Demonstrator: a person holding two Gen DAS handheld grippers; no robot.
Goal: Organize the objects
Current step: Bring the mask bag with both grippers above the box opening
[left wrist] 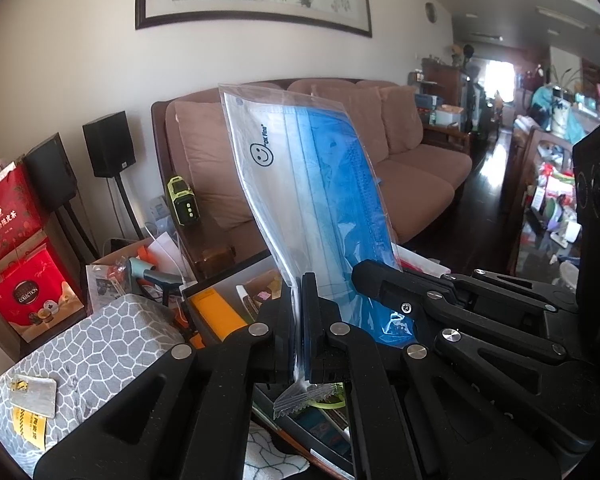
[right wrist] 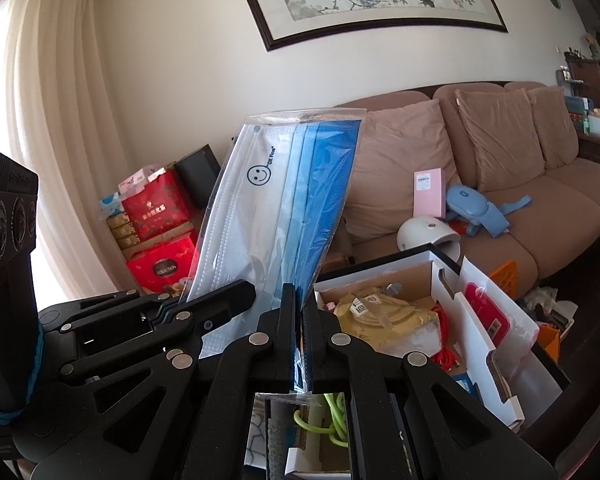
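Observation:
A clear plastic bag of blue and white face masks (left wrist: 308, 184) with a smiley print stands upright in the air, held by its lower end. My left gripper (left wrist: 302, 292) is shut on the bag's bottom edge, and the crimped seal pokes out below the jaws. From the right, my right gripper (left wrist: 360, 276) also pinches the bag. In the right wrist view the same bag (right wrist: 284, 200) rises between my right gripper (right wrist: 299, 304), shut on it, and my left gripper (right wrist: 248, 294), gripping it from the left.
Under the bag is an open white-walled cardboard box (right wrist: 480, 344) full of packets and a red cord. A grey patterned box (left wrist: 100, 344) sits at lower left, red gift boxes (left wrist: 24, 292) behind it. A brown sofa (left wrist: 416, 160) with cushions runs along the wall.

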